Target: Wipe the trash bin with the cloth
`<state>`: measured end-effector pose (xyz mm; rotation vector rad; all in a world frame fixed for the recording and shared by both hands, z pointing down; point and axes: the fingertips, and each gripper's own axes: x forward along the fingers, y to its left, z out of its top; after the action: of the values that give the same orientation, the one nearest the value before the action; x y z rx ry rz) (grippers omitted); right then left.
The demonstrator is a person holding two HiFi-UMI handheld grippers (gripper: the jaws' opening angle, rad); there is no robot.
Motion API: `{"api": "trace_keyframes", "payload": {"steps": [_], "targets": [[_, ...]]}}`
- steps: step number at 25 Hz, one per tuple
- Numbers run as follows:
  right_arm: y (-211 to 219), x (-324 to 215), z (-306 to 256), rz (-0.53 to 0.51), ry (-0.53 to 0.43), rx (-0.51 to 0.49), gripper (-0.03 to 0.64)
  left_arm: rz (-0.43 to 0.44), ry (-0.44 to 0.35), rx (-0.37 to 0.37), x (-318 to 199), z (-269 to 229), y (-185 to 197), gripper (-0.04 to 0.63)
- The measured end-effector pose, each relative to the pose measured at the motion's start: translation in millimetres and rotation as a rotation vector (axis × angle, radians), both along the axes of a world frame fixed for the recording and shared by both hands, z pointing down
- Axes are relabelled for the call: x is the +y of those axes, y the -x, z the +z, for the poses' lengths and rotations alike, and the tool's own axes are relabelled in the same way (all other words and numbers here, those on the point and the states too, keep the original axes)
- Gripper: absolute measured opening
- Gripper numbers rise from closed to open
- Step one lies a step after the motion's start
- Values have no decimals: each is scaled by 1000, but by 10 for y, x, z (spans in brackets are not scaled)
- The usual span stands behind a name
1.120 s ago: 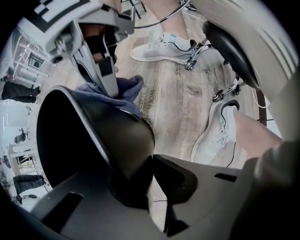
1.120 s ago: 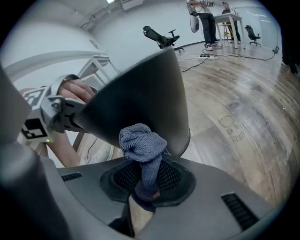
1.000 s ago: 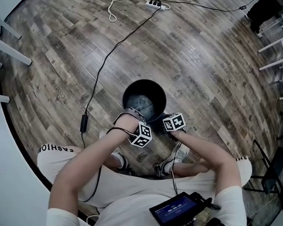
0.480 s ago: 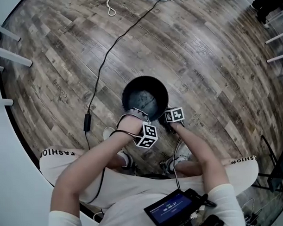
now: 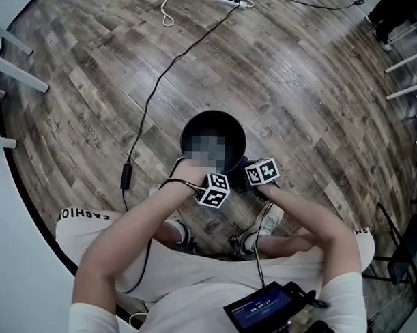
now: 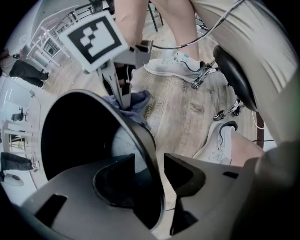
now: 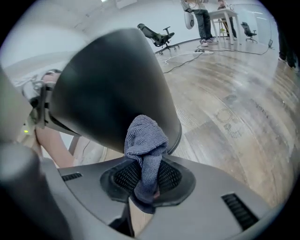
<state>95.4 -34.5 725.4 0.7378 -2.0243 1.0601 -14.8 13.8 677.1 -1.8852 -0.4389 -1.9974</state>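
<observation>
The black trash bin (image 5: 231, 129) stands on the wood floor before the seated person. My left gripper (image 6: 149, 161) points down over its near rim (image 6: 140, 133). Its jaws have just been opening and straddle the rim with a gap on each side. Its marker cube (image 5: 213, 190) shows in the head view. My right gripper (image 7: 147, 180) is shut on a blue-grey cloth (image 7: 145, 140), whose bunched end rests against the bin's outer wall (image 7: 112, 84). In the left gripper view the right gripper's cube (image 6: 93, 40) and the cloth (image 6: 136, 104) sit at the bin's outside.
A black cable (image 5: 153, 92) runs over the floor to a power strip (image 5: 228, 0). White furniture legs (image 5: 20, 74) stand at the left, and chair legs (image 5: 403, 60) at the right. The person's shoes (image 5: 264, 222) and a stool base (image 6: 234, 79) are close to the bin.
Both hands stay at the bin's near rim. The right gripper's cube shifted a little along the bin's side and back. The head view itself wobbled.
</observation>
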Motion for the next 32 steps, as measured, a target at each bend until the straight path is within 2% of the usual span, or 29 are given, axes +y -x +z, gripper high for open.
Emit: {"api": "trace_keyframes", "payload": {"steps": [6, 11, 12, 13, 14, 15, 28, 32], "targets": [[75, 184, -857, -48, -49, -78, 75, 4, 2, -30, -28, -5, 162, 203], [153, 242, -1318, -19, -92, -137, 75, 54, -59, -47, -29, 109, 237, 199], [165, 234, -1350, -11, -96, -143, 77, 66, -66, -47, -20, 128, 243, 175], [173, 221, -1362, -4, -98, -146, 77, 76, -69, -45, -5, 142, 242, 116], [176, 206, -1353, 2, -98, -147, 75, 80, -67, -43, 12, 153, 236, 60], [177, 190, -1327, 5, -97, -146, 75, 81, -63, -44, 26, 161, 229, 40], [153, 90, -475, -7, -51, -84, 76, 89, -39, -47, 44, 159, 214, 28], [105, 37, -39, 36, -36, -88, 75, 84, -38, -46, 42, 161, 200, 28]]}}
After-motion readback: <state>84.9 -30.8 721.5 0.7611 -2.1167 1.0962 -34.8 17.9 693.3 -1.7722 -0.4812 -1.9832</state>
